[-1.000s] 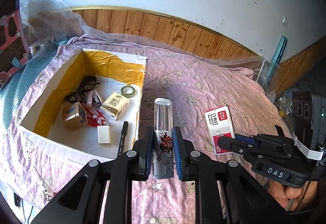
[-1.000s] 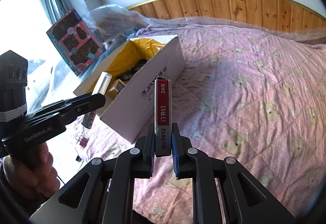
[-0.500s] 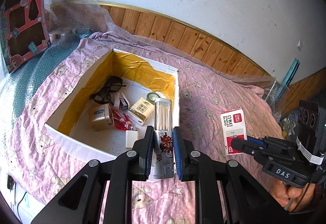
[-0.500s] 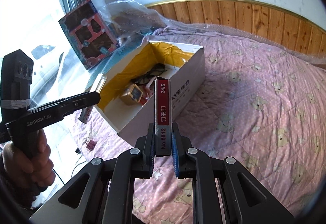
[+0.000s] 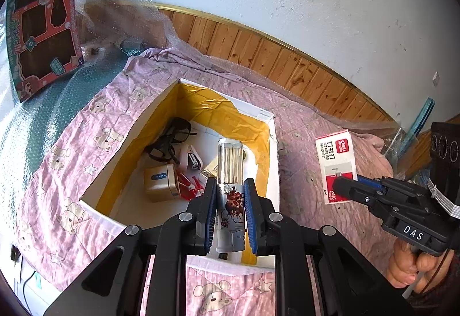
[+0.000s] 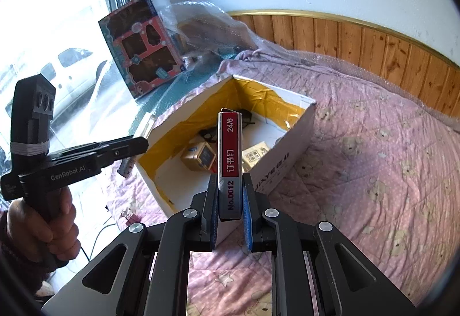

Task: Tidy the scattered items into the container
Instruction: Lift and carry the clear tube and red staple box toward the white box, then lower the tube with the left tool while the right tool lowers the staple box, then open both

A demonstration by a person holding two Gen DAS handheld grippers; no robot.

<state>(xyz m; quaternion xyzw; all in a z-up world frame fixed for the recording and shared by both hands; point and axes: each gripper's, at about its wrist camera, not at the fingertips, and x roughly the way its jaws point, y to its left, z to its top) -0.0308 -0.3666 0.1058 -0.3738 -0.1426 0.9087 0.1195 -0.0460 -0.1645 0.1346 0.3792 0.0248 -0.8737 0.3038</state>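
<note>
My left gripper (image 5: 230,186) is shut on a clear-topped tube with a printed silver base (image 5: 230,161), held upright above the near right corner of the open white box with yellow lining (image 5: 274,149). Inside the box lie black glasses (image 5: 172,135), a gold box (image 5: 159,182), a red item (image 5: 189,186) and other small things. My right gripper (image 6: 230,183) is shut on a red and white staple box (image 6: 230,149), held on edge above the box wall (image 6: 287,155). In the left wrist view the staple box (image 5: 335,161) hangs right of the container.
The container rests on a pink bear-print quilt (image 5: 302,143). A red toy package (image 5: 43,28) and bubble wrap (image 5: 120,8) lie behind it to the left. Wood panelling (image 5: 287,66) runs along the wall. A binder clip (image 6: 129,217) lies below the bed edge.
Both grippers have risen and moved towards the container with their loads. The tube now hangs over the box's inside, and the staple box has come closer to its near wall.
</note>
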